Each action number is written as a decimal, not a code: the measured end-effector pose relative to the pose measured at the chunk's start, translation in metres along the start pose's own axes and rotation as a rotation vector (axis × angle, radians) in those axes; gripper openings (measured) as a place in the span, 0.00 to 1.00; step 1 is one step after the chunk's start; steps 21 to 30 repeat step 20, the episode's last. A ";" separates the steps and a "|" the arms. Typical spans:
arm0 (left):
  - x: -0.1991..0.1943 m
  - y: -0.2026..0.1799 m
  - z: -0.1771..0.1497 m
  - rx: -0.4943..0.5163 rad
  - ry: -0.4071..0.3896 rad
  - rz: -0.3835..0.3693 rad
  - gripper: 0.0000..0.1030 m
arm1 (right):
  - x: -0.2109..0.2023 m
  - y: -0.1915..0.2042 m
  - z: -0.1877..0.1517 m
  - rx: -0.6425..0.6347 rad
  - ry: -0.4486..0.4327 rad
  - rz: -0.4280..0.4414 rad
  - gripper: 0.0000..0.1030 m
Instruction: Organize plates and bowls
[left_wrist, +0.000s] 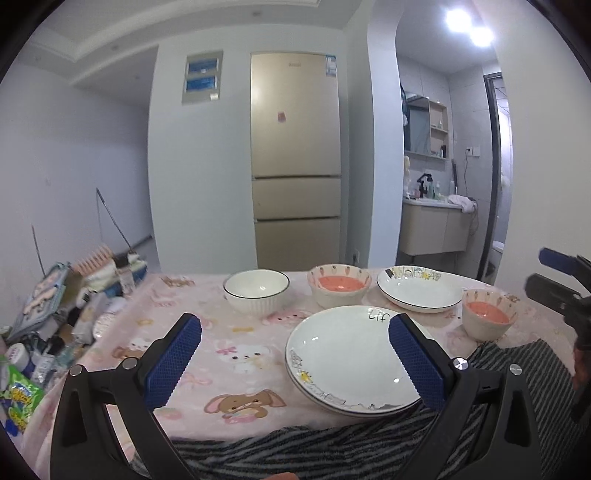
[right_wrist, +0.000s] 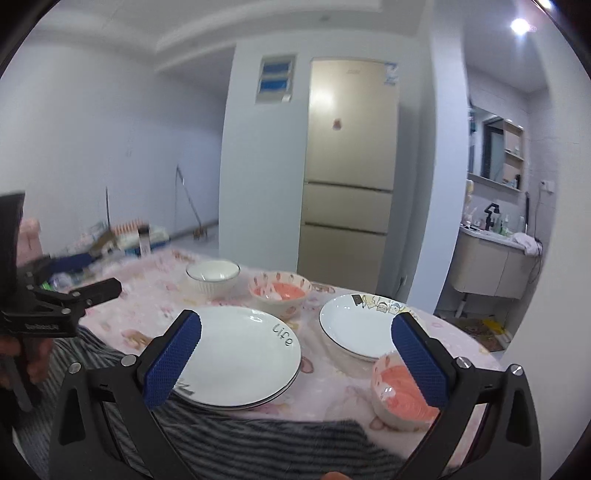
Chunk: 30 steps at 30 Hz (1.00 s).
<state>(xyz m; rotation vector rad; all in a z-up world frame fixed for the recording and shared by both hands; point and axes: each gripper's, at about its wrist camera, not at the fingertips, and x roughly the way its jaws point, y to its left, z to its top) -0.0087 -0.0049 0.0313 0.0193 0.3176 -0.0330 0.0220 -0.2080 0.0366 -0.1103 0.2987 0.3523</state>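
At the far left edge of the table (left_wrist: 207, 354), clutter of packets and boxes (left_wrist: 55, 317) crowds the pink cloth, leaving little spare room there. The left gripper (left_wrist: 295, 354) hovers near the front edge, jaws spread wide and holding nothing. Further right and far across the table stands a white ribbed bowl (left_wrist: 256, 290), then a carrot-patterned bowl (left_wrist: 339, 285) with a pink inside. Near the front, in the middle, two plates lie stacked as the "life" plate stack (right_wrist: 240, 354), its near rim touching a striped grey cloth (right_wrist: 258, 443). Right of it, further back, sits a single cartoon-rimmed plate (right_wrist: 354, 325), and a second pink bowl (right_wrist: 399, 395) stands near the front right, close to the table's edge. The right gripper (right_wrist: 295, 354) hangs above the near side, jaws likewise wide and empty.

Stacking looks partly done: one plate and three bowls remain apart. The next move probably calls for taking the lone plate by its rim and lowering it onto the stack. Open cloth lies between stack and far bowls; the right front bowl risks a knock.
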 end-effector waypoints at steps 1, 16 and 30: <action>-0.003 -0.001 -0.001 0.007 -0.002 0.003 1.00 | -0.002 0.000 -0.005 0.002 0.006 -0.005 1.00; 0.017 -0.011 -0.031 0.037 0.127 -0.017 1.00 | 0.017 -0.003 -0.054 0.030 0.122 -0.041 1.00; 0.027 -0.015 -0.038 0.048 0.166 -0.012 1.00 | 0.028 -0.003 -0.059 0.034 0.179 -0.045 1.00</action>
